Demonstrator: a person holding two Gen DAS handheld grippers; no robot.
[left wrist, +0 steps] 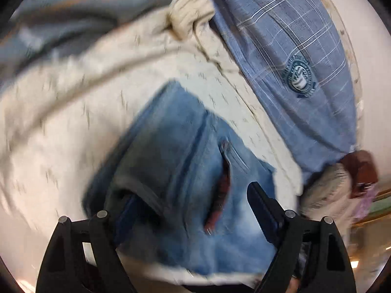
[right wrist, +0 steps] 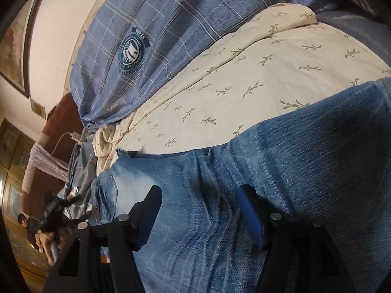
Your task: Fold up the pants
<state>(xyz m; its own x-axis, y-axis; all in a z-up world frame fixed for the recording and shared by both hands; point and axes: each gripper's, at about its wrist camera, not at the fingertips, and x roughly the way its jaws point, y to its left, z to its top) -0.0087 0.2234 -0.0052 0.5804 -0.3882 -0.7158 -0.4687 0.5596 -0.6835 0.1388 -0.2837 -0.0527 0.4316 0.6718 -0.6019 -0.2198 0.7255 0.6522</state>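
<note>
Left tool (left wrist: 190,195) apart | right tool (right wrist: 200,195) apart | both over jeans (right wrist: 268,171)

The cream leaf-print sheet (right wrist: 244,73) lies bare beyond the jeans (right wrist: 268,171), giving open room across the bed. A blue plaid pillow (right wrist: 146,36) lines its far side against the wall (right wrist: 56,24), closing that edge. In the left wrist view a bunched cream knit (left wrist: 188,17) and a grey blanket (left wrist: 73,7) crowd the sheet's other end.
</note>
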